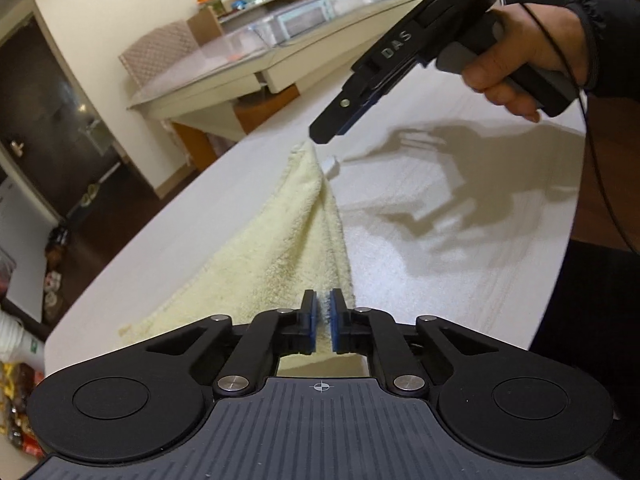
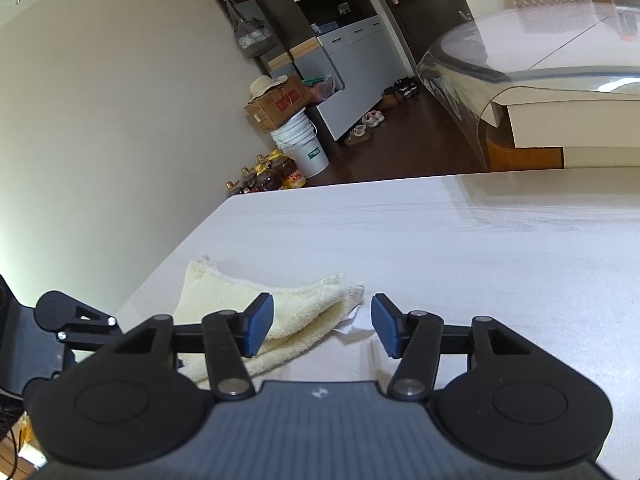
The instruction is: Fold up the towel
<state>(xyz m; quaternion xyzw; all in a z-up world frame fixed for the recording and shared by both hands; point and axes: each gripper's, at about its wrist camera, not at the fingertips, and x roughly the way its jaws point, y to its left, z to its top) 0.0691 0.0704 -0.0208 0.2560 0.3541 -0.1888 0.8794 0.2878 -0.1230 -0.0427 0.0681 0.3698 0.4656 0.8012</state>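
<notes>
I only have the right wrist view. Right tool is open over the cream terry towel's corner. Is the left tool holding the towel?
Observer: Yes, the left tool is shut on an edge of the cream terry towel.
Operator: Is the towel lifted?
Observer: The held edge is raised into a ridge; the rest drapes down to the white table.
Operator: Where's the right tool relative to that ridge?
Observer: The right tool hangs just above the ridge's far end, beside a small white tag.

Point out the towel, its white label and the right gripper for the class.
towel (image 1: pixel 280 240): left wrist view, middle of the cream terry cloth.
white label (image 2: pixel 356 326): right wrist view, tag at the towel's corner.
right gripper (image 2: pixel 322 330): right wrist view, midway between its open blue pads.
</notes>
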